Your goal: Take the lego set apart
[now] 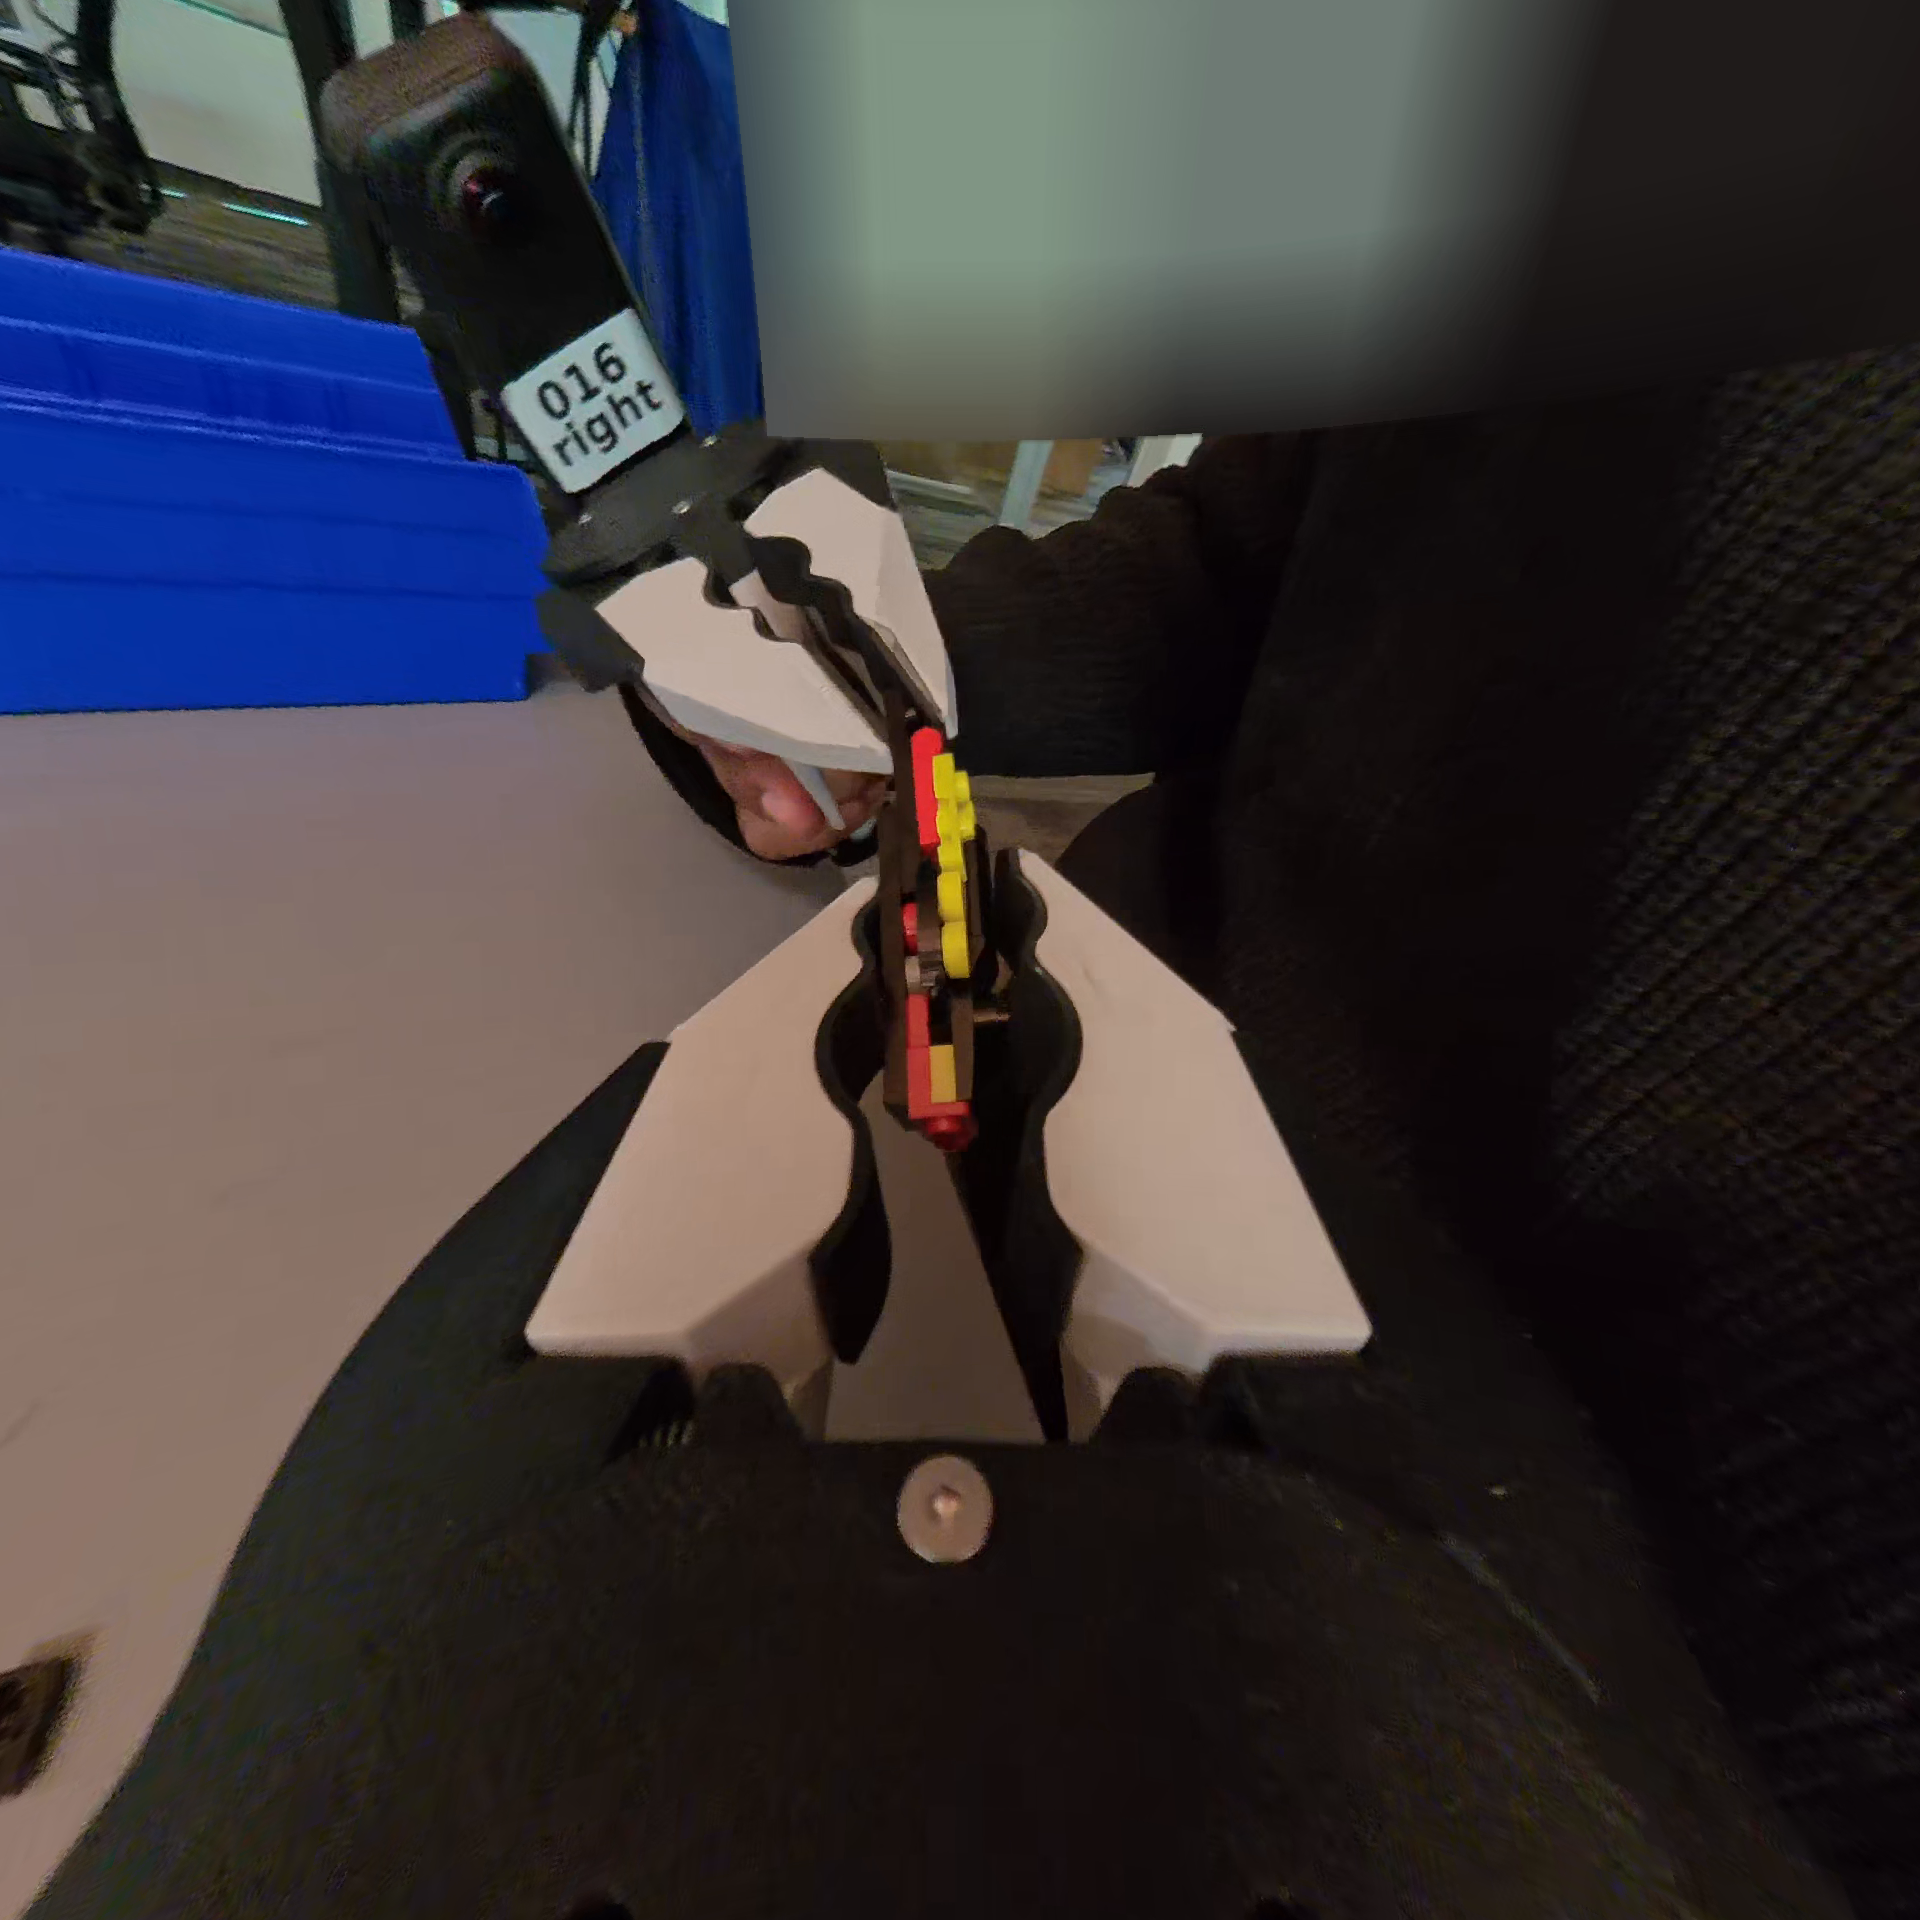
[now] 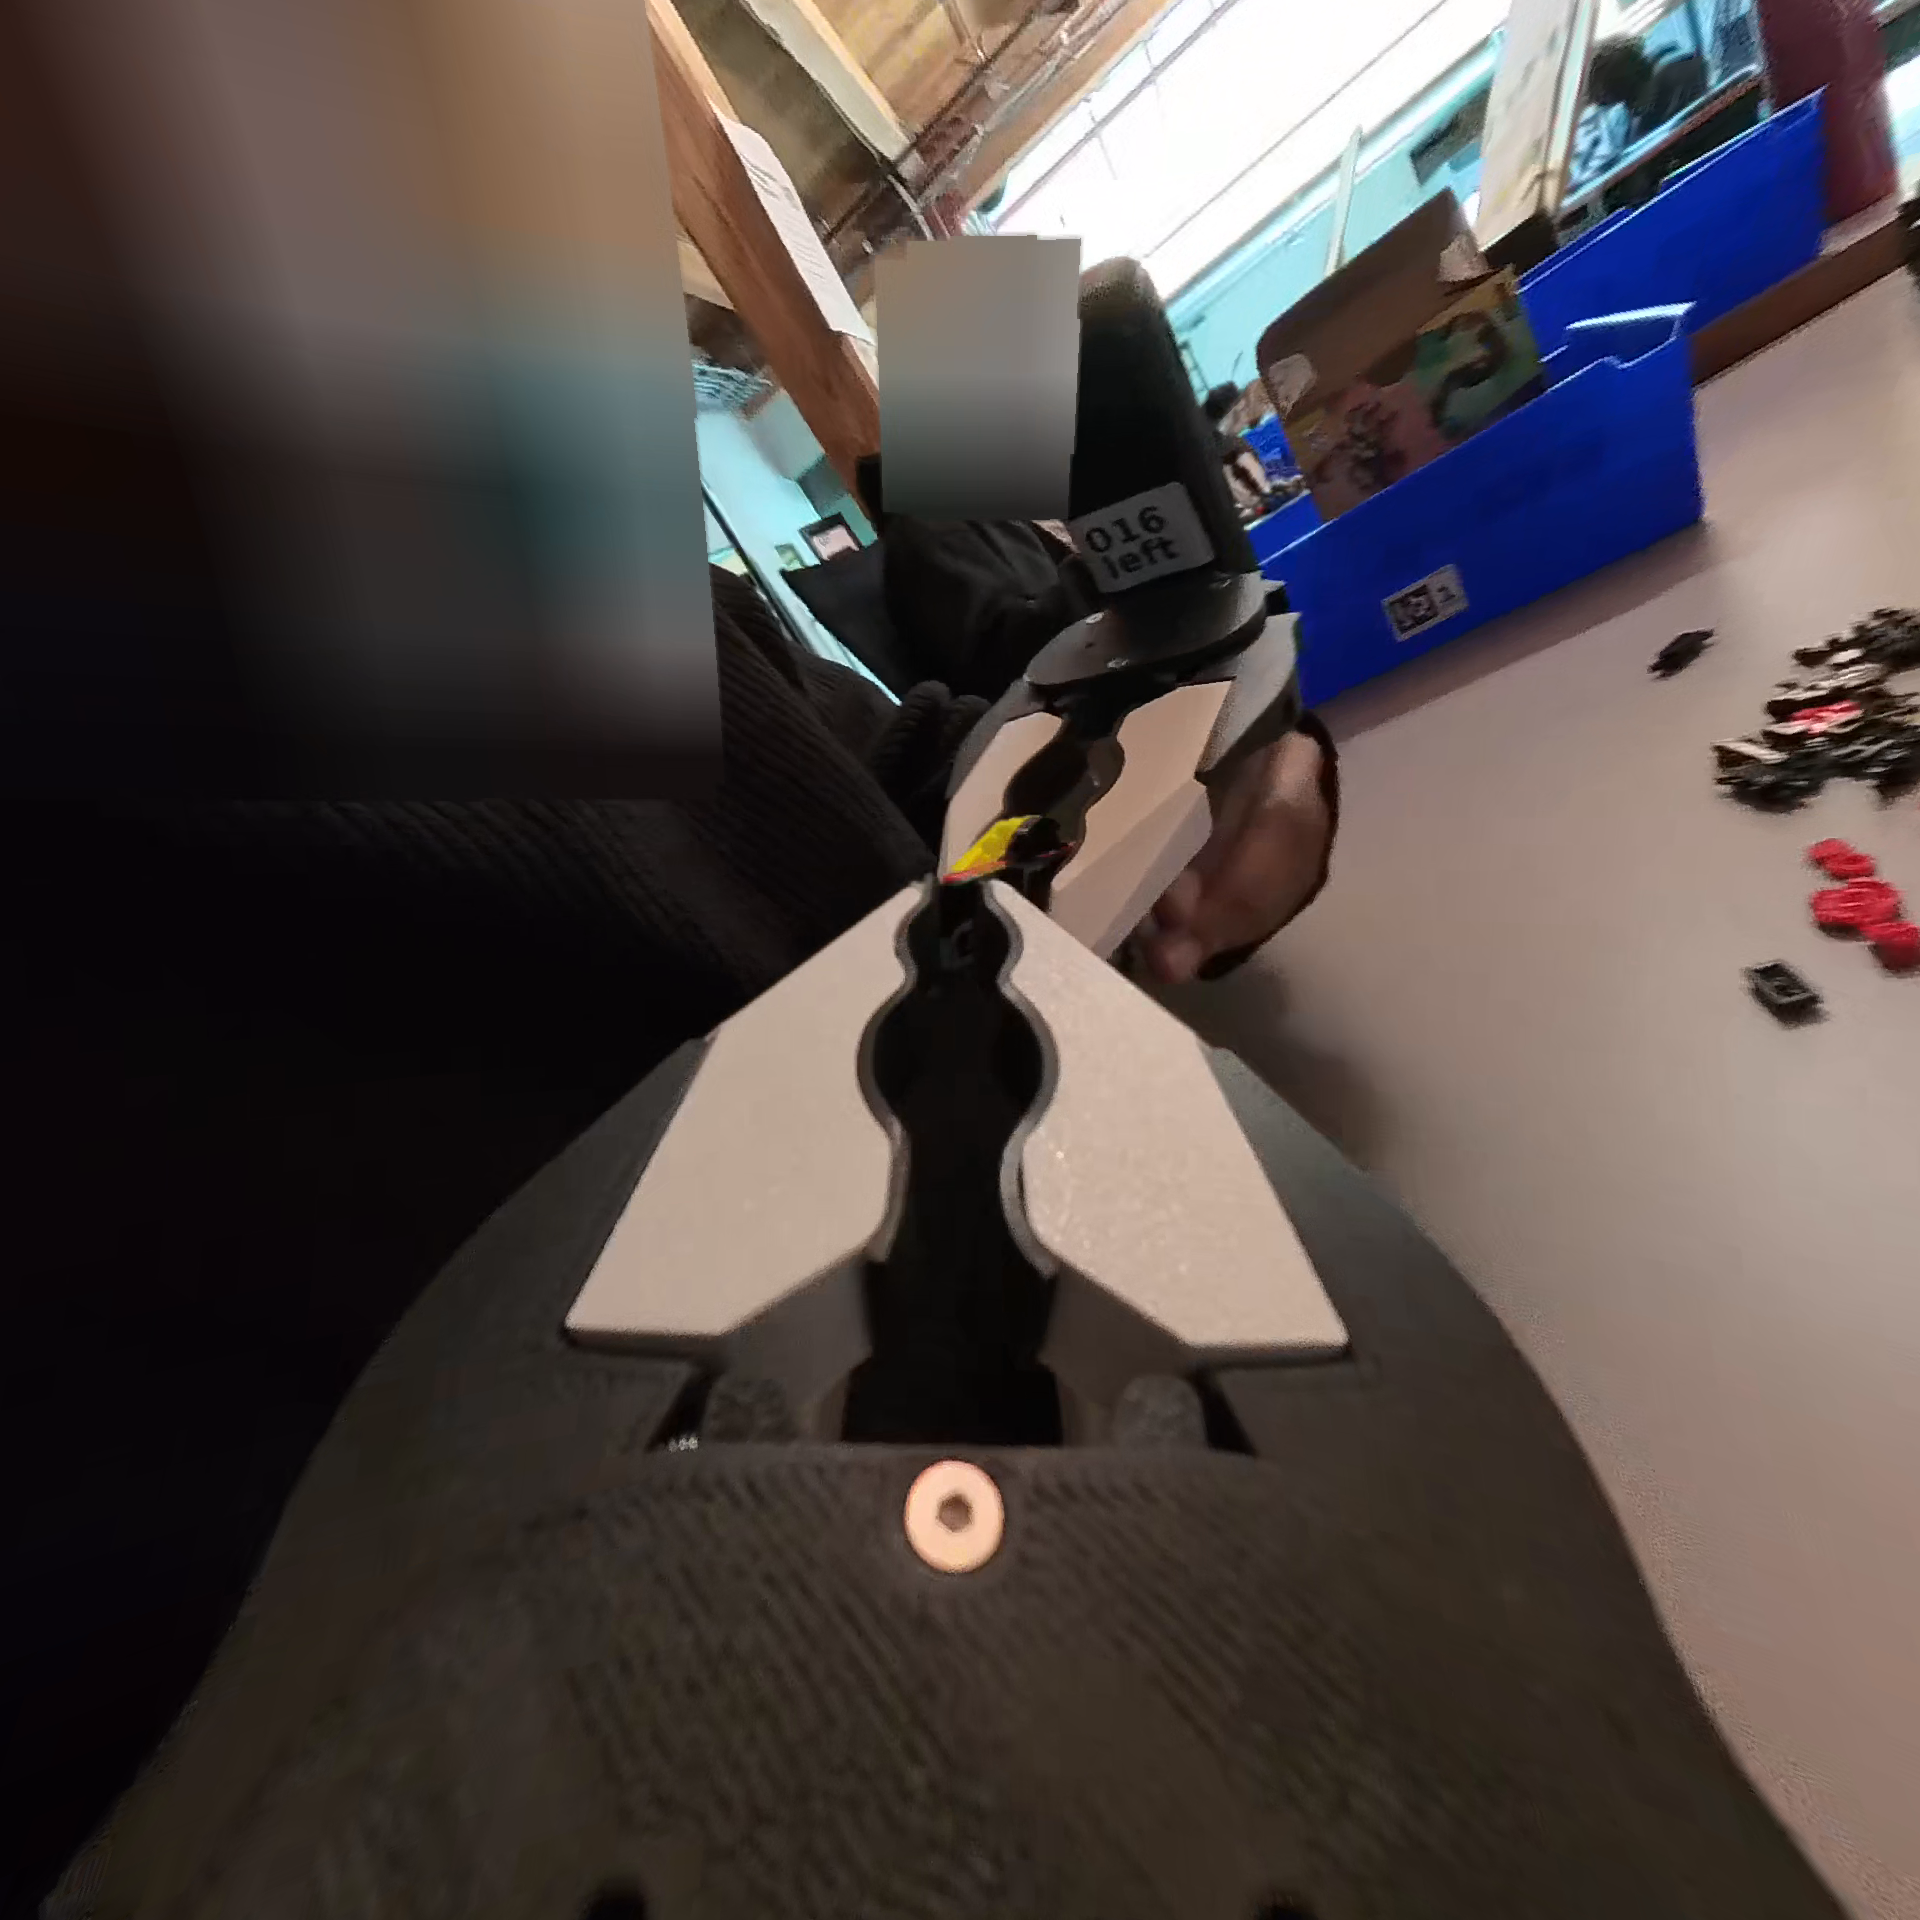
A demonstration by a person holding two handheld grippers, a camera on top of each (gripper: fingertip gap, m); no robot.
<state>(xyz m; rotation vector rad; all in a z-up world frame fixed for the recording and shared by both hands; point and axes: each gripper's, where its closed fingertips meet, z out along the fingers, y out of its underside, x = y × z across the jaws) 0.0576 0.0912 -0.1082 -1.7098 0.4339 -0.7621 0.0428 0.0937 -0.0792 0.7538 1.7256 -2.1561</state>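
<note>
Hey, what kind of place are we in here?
Probably a shared workshop or lab: stacked blue plastic bins on a long pale table, loose black and red building pieces, exposed ceiling beams.

The counter point(image 2: 1558, 1039) has a smooth, pale grey-beige top. Blue plastic bins point(image 1: 239, 520) stand along its far edge in the left wrist view. In the right wrist view, another blue bin point(image 2: 1496, 540) holds a brown cardboard box point(image 2: 1392, 353). Behind it, bright windows point(image 2: 1299, 135) admit daylight. A wooden beam point(image 2: 769, 260) rises diagonally, with exposed ceiling structure above. A dark carpeted floor point(image 1: 249, 249) and a blue cloth panel point(image 1: 675, 208) lie beyond the counter.
</note>
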